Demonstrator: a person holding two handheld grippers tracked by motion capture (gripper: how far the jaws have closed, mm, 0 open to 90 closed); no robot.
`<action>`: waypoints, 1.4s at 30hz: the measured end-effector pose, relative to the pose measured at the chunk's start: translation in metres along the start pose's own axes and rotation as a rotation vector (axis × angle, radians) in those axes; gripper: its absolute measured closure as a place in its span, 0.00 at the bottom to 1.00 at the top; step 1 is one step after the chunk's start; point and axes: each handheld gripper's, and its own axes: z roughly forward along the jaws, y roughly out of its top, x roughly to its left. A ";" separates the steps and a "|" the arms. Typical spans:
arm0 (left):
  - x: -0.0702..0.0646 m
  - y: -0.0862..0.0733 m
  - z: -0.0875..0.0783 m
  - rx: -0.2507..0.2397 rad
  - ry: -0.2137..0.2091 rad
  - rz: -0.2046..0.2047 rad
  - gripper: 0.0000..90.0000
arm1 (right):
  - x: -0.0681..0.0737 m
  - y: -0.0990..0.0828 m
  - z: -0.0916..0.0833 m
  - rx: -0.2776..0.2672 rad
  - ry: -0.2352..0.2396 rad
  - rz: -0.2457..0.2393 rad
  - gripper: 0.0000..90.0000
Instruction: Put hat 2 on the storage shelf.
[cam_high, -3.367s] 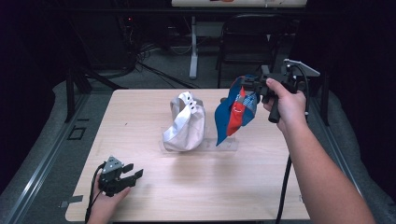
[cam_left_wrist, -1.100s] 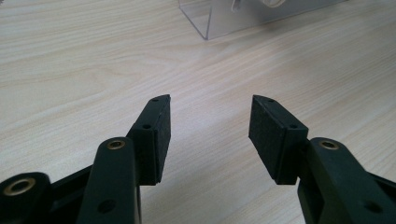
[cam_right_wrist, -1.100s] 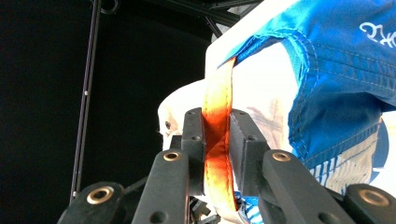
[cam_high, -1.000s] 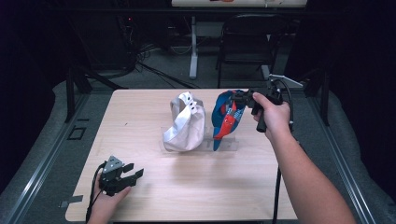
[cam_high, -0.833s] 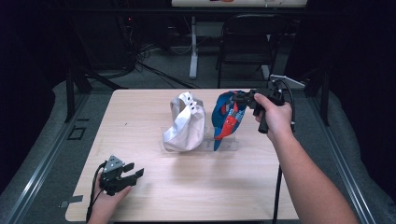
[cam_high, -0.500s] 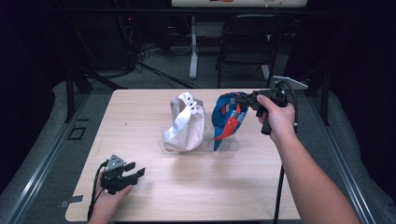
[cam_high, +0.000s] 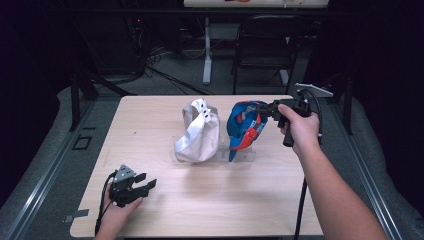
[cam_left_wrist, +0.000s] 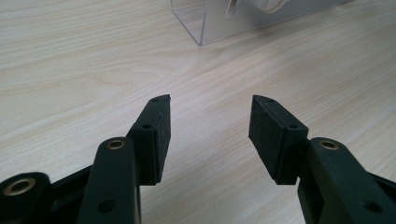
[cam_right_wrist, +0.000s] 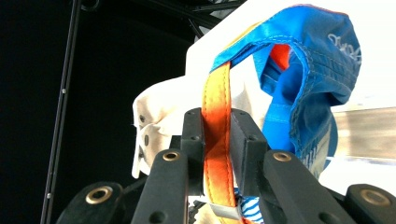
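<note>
A blue cap (cam_high: 243, 125) with an orange strap (cam_right_wrist: 217, 140) and red-and-white striped patches is seen above the right part of a clear stand (cam_high: 240, 156) near the middle of the table (cam_high: 150, 125). Its strap is pinched between the pressed-together jaws of the right gripper (cam_high: 267, 111), which is held level from the cap's right side. A white cap (cam_high: 197, 132) is propped on the stand just beside the blue one. The left gripper (cam_high: 135, 187) is rested near the table's front left corner, jaws spread with nothing between them, well apart from the stand. Bare wood is left open along the front and left edges
</note>
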 end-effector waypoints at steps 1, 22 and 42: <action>0.000 0.000 0.001 -0.006 -0.001 -0.004 0.55 | -0.002 0.000 0.000 -0.007 -0.002 0.006 0.86; -0.001 0.002 0.004 -0.007 -0.006 0.008 0.54 | -0.004 -0.004 -0.014 -0.026 -0.060 -0.049 0.75; 0.003 0.002 0.003 0.000 -0.001 -0.004 0.54 | -0.005 -0.015 -0.023 -0.032 -0.168 -0.244 0.56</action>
